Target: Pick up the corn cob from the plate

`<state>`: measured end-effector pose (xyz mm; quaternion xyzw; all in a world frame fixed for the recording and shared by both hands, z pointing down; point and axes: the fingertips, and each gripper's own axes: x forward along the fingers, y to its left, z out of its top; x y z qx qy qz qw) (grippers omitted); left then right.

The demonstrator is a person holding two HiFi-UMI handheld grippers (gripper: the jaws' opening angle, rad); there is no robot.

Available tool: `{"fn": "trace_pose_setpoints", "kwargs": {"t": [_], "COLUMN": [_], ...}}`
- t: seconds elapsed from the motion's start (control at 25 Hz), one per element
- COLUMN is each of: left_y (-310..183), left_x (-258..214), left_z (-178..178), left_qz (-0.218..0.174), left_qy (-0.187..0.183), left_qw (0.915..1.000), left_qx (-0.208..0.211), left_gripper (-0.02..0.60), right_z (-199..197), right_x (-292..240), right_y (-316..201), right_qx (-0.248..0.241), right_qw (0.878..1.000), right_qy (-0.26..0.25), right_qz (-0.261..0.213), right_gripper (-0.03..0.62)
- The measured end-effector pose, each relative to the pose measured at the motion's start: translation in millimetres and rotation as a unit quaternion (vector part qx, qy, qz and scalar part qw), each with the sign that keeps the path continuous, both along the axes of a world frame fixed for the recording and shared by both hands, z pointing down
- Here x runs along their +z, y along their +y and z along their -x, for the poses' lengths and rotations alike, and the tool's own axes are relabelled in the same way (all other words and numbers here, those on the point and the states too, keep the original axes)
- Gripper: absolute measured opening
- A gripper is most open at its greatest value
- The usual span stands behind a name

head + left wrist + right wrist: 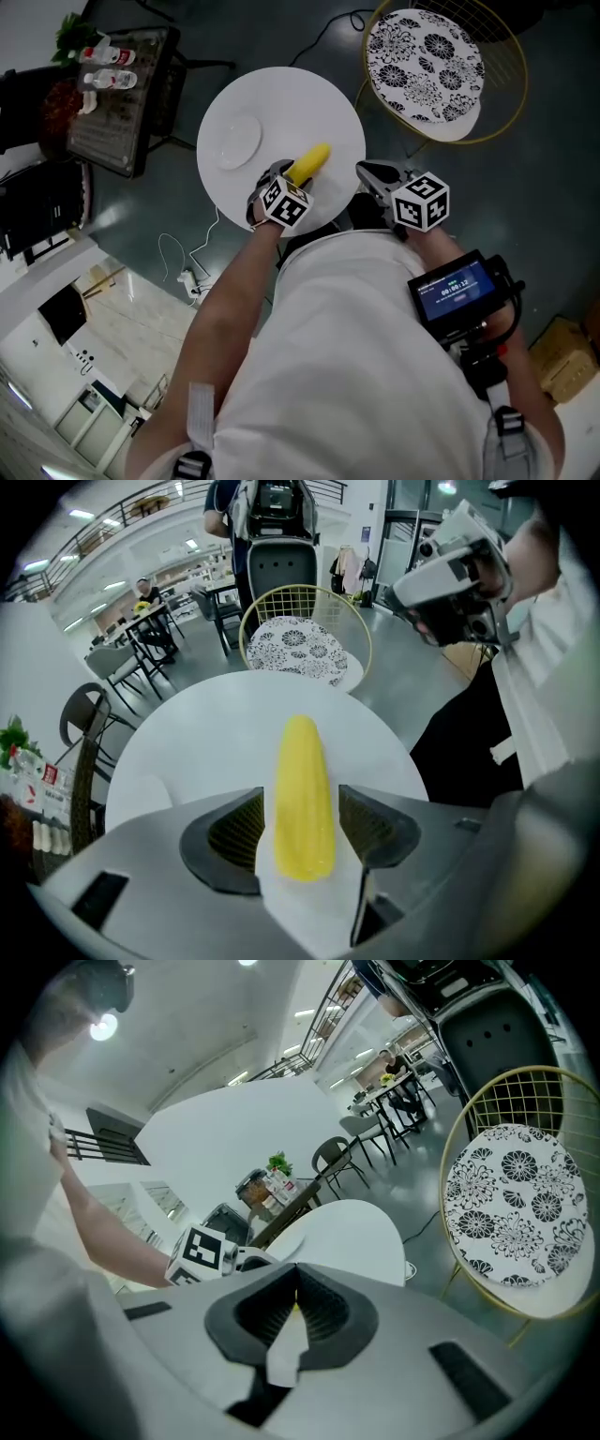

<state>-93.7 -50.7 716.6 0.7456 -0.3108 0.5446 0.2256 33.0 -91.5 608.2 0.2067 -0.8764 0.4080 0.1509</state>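
The corn cob (314, 159) is off the plate (238, 141). It sits in the left gripper (301, 810) over the bare round white surface (309, 98), beside the plate and apart from it. The left gripper view shows the ribbed pads (236, 829) drawn in against the cob's two flanks at its thicker near end, open only as wide as the cob, while most of its length sticks out forward, unsupported. The right gripper (293, 1299) hangs off the surface's edge with its jaws pressed together and nothing between them. The cob looks smooth, evenly yellow and slightly glossy, so it is probably light, stiff and fairly slippery, unlikely to dent under a firm pinch. Its round, tapering body is the awkward part: squeezed on the narrowing section it would tend to slide out along its length, and held only at the butt it could pivot downward. A hold nearer the middle, across the widest part with the pads square to the flanks, would likely be steadier.
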Motion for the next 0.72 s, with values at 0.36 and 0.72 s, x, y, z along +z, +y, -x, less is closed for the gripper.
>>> {"fn": "trace_pose_setpoints", "kwargs": {"t": [0.36,0.72], "left_y": [4.8,25.1], "left_x": [-53.1,-137.3], "left_z": [8.1,41.0], "left_qz": [-0.068,-0.17], "left_qy": [0.114,0.206], "left_qw": [0.989,0.9551], "left_qx": [-0.066,-0.129], "left_gripper": [0.233,0.013], "right_z": [28.3,76.8], "right_x": [-12.4,-66.3], "right_y": [5.7,10.9], "right_qx": [-0.005,-0.029], "right_qw": [0.999,0.994], "right_qy": [0.008,-0.008], "right_qz": [-0.033,-0.104], "right_gripper": [0.008,0.008]}}
